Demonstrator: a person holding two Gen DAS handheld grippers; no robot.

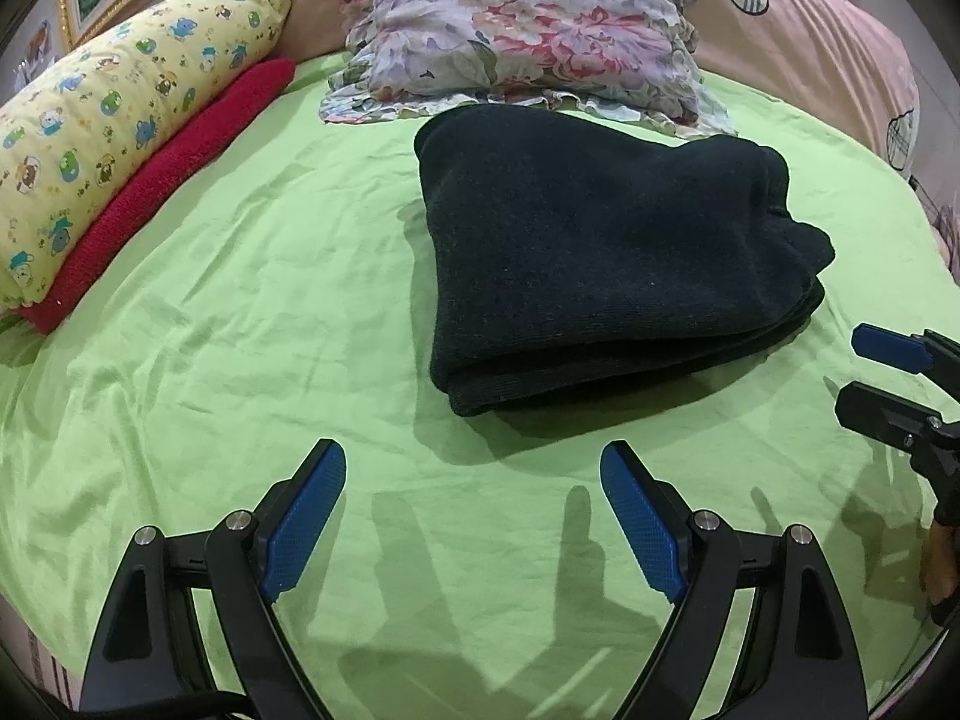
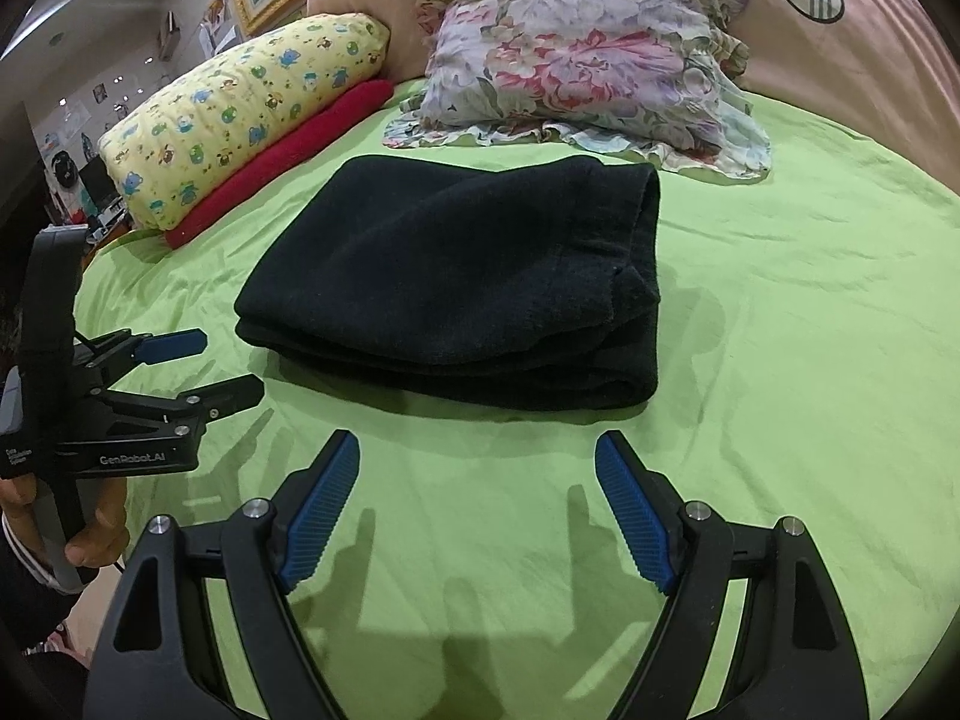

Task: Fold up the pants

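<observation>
The black pants [image 1: 606,264] lie folded into a thick stack on the green bedsheet [image 1: 240,312]; they also show in the right wrist view [image 2: 462,282]. My left gripper [image 1: 474,462] is open and empty, held above the sheet just in front of the pants' near edge. My right gripper [image 2: 477,456] is open and empty, also in front of the stack. The right gripper shows at the right edge of the left wrist view [image 1: 852,369], and the left gripper shows at the left of the right wrist view [image 2: 231,363]. Neither touches the pants.
A floral pillow [image 1: 528,36] lies behind the pants. A yellow cartoon-print pillow [image 1: 120,120] rests on a red folded cloth [image 1: 174,180] at the left. A pink quilt [image 1: 828,48] is piled along the back. The green sheet [image 2: 810,360] stretches right of the pants.
</observation>
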